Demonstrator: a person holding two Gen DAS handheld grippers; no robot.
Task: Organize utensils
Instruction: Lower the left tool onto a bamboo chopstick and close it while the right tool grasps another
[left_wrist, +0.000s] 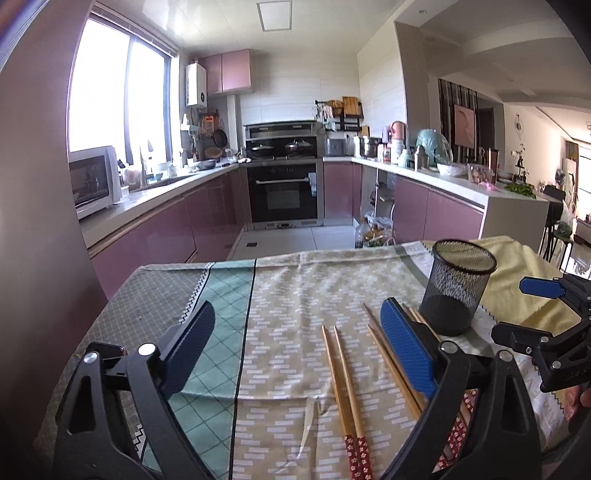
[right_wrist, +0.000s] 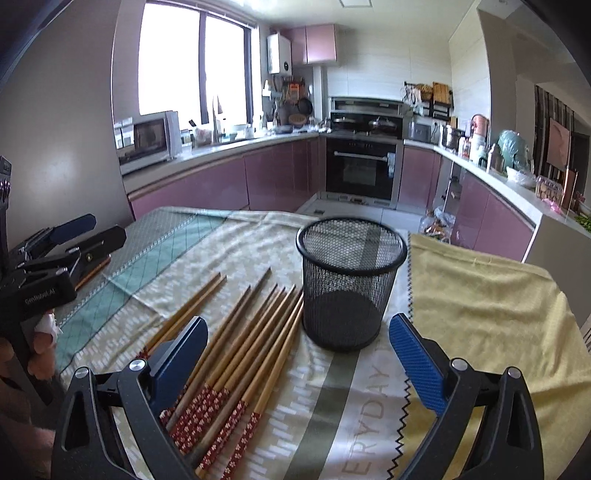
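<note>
Cloth (right_wrist: 369, 410) reads "ERYDAY" (start cut off); left gripper (right_wrist: 59, 251) body reads approx. "GenRobot.AI". Chopsticks (right_wrist: 243, 339) lie flat on the surface w/ red patterned ends near camera, tips aimed toward the mesh cup (right_wrist: 351, 284), just left of it. Right gripper (right_wrist: 299, 354) jaws spread, holding nothing; left gripper jaws spread too.

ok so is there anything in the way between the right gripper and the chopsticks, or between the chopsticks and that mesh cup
Nothing visible blocks either path. The right gripper is open just above the chopsticks, which lie loose on the tablecloth. The mesh cup stands upright beside their tips, its mouth open and apparently empty.
</note>
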